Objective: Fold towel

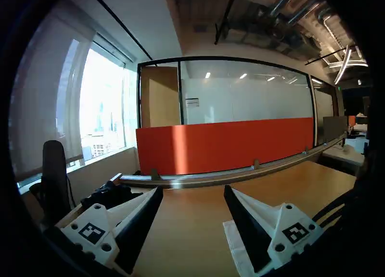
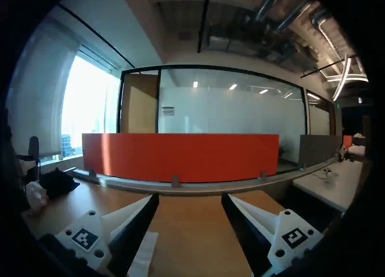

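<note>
Over the wooden surface (image 1: 192, 243), the left tool (image 1: 192, 189) and right tool (image 2: 189, 196) both gape wide, gripping nothing; the white towel (image 2: 143, 254) lies on it between the two tools

The left gripper (image 1: 192, 187) points level toward 12 o'clock, jaws spread wide, gripping nothing; the right gripper (image 2: 189, 195) is posed likewise.

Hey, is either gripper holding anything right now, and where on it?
Nothing is held. The left gripper and right gripper are both open, the white towel lying on the table below.
</note>
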A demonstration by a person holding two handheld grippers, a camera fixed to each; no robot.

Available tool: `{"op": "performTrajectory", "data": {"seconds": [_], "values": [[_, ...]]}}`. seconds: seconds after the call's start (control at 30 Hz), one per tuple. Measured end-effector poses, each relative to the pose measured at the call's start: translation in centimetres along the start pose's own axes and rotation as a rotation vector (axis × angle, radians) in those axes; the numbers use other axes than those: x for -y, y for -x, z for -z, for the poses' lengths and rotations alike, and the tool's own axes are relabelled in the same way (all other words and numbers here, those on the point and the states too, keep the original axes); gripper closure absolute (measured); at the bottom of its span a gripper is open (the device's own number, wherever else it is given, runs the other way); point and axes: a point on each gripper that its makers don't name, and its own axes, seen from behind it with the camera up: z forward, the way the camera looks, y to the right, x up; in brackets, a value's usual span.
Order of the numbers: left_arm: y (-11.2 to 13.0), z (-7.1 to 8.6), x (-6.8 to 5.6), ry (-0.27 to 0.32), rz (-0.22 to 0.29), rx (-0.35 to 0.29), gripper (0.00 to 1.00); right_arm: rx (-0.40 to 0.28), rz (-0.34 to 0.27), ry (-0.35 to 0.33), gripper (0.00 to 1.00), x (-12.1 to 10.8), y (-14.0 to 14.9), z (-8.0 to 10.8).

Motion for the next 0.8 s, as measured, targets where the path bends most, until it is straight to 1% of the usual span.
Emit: {"op": "performTrajectory", "data": {"seconds": [0.1,0.2,0.3,0.4,0.6,0.7,0.8], "values": [[0.0,0.1,-0.3,0.008,-0.006,0.011,0.06,0.009,0.009,-0.013,0.0,0.2,-0.8,0.2],[0.1,0.2,-0.8,0.029,-0.018,0.032,0.06,0.033,0.029,-0.043,0.0,0.9,-0.9,0.3],[0.4,0.3,-1.7,0.072,-0.021,0.064,0.06,0.081,0.05,-0.095,0.0,1.9,-0.3,0.5],[0.7,0.3,-2.8,0.127,-0.019,0.098,0.06,0.13,0.07,-0.16,0.0,3.2,0.4,0.6],[2.1,0.5,-5.2,0.246,-0.04,0.196,0.06,0.202,0.113,-0.299,0.0,6.1,1.2,1.2],[2.6,0.6,-6.2,0.293,-0.054,0.224,0.06,0.233,0.127,-0.345,0.0,6.9,1.7,1.3],[3.2,0.6,-7.0,0.326,-0.066,0.239,0.06,0.257,0.144,-0.376,0.0,7.4,2.4,1.4]]}}
